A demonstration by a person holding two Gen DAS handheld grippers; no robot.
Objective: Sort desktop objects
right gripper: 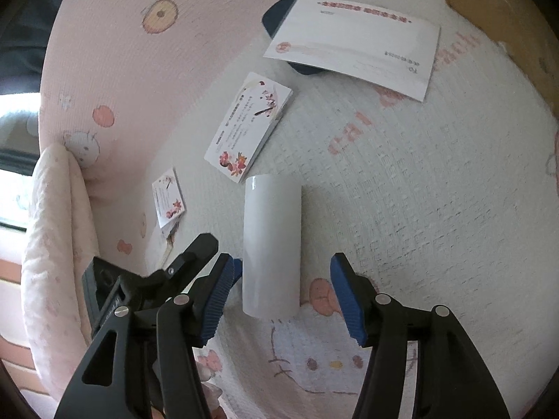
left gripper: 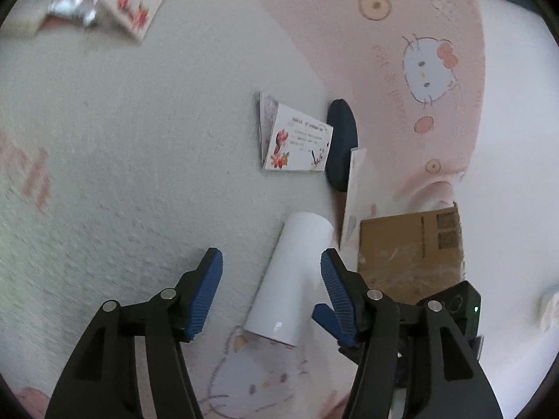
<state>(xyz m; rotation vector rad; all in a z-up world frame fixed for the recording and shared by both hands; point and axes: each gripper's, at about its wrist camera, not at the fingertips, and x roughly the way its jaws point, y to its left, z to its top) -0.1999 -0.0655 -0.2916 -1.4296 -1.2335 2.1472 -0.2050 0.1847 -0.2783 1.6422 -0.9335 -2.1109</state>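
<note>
A white cylinder [left gripper: 293, 279] lies on its side on a cartoon-print blanket [left gripper: 122, 174]. My left gripper [left gripper: 270, 262] is open over its far end: the right pad sits at the cylinder's edge and the left pad stands well clear. In the right wrist view the cylinder [right gripper: 271, 244] lies between the blue pads of my open right gripper [right gripper: 281, 269], with a gap on each side. Just left of it are the left gripper's fingers [right gripper: 201, 246]. A stack of floral cards [left gripper: 297, 139] lies beyond the cylinder.
A dark blue object [left gripper: 344, 146] lies partly under a white printed sheet [right gripper: 353, 45]. A cardboard box [left gripper: 412, 255] sits to the right. A small floral card [right gripper: 167, 199] lies near a pink pillow [right gripper: 52, 227]. A silver foil packet [left gripper: 73, 3] and another card [left gripper: 136, 0] lie far off.
</note>
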